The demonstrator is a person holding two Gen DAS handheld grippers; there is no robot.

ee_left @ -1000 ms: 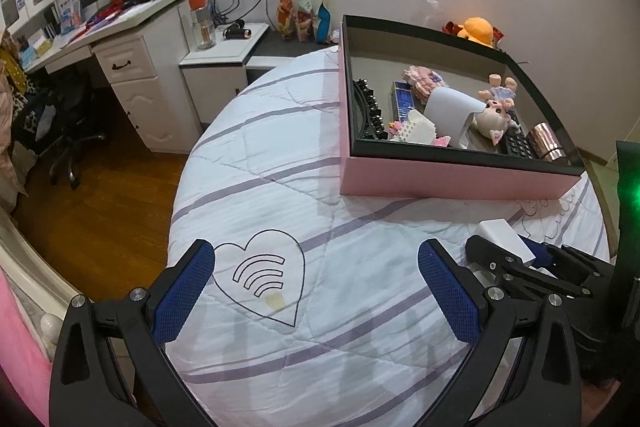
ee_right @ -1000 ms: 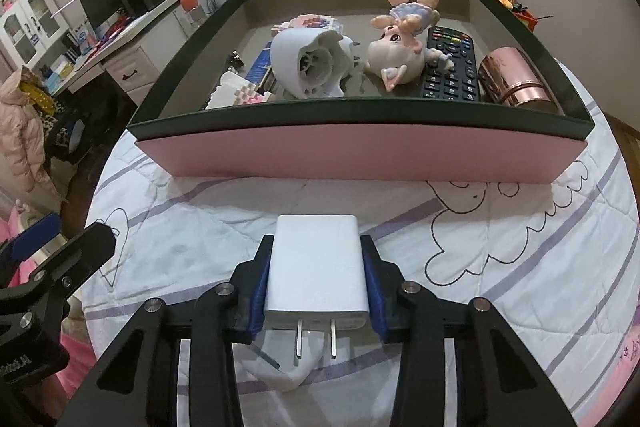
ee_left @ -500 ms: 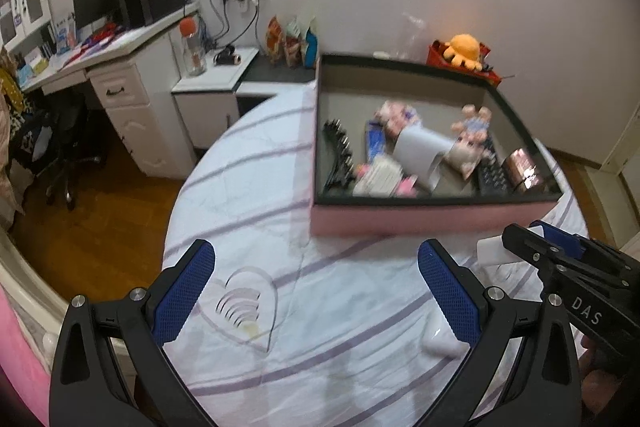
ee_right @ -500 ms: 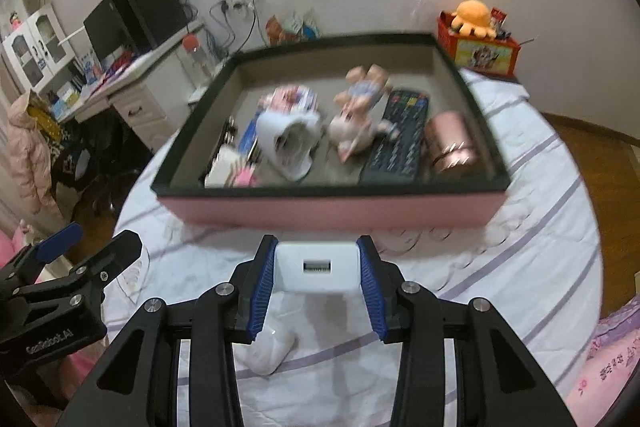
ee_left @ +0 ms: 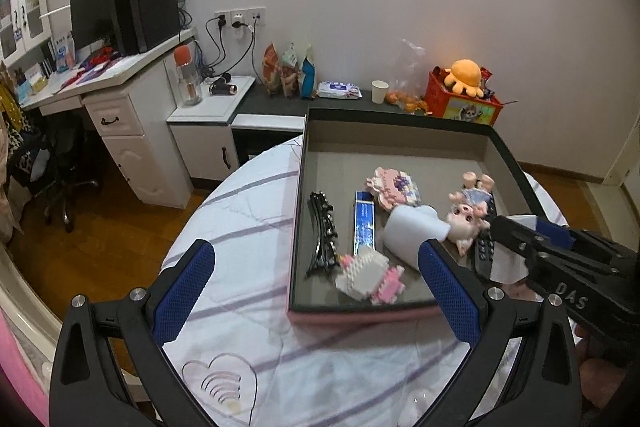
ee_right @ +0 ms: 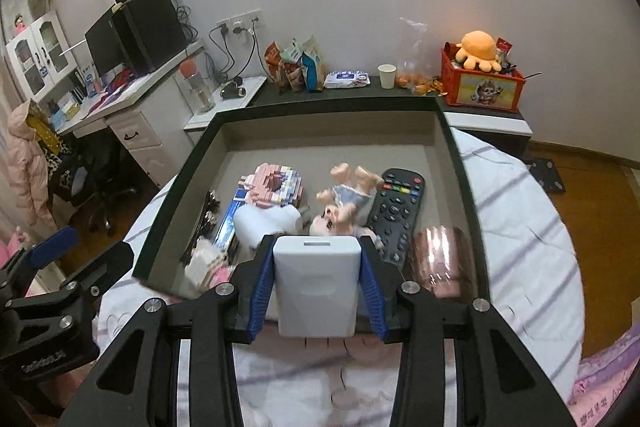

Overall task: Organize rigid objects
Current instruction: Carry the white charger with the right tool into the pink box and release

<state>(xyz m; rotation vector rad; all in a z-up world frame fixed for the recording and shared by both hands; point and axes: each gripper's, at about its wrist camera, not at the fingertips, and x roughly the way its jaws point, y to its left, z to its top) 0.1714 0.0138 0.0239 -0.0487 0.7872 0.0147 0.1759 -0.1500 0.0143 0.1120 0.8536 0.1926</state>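
Observation:
My right gripper (ee_right: 316, 291) is shut on a white plug adapter (ee_right: 316, 285) and holds it in the air above the near edge of the pink box (ee_right: 352, 115). It also shows in the left wrist view (ee_left: 516, 243). The box holds a black remote (ee_right: 396, 211), a pig doll (ee_right: 340, 209), a copper cup (ee_right: 444, 263), a white cup (ee_right: 268, 223) and block toys (ee_right: 276, 187). My left gripper (ee_left: 316, 291) is open and empty above the bedsheet, left of the box (ee_left: 400, 131).
The box rests on a round white quilted surface with purple stripes (ee_left: 248, 227). A white desk with a monitor (ee_left: 120, 79) stands at the left. A low shelf with snacks, a paper cup and a red toy box (ee_right: 480, 83) runs along the wall.
Both grippers have risen. The right gripper lifted the adapter off the sheet and carried it forward over the box's near edge. The left gripper stayed open.

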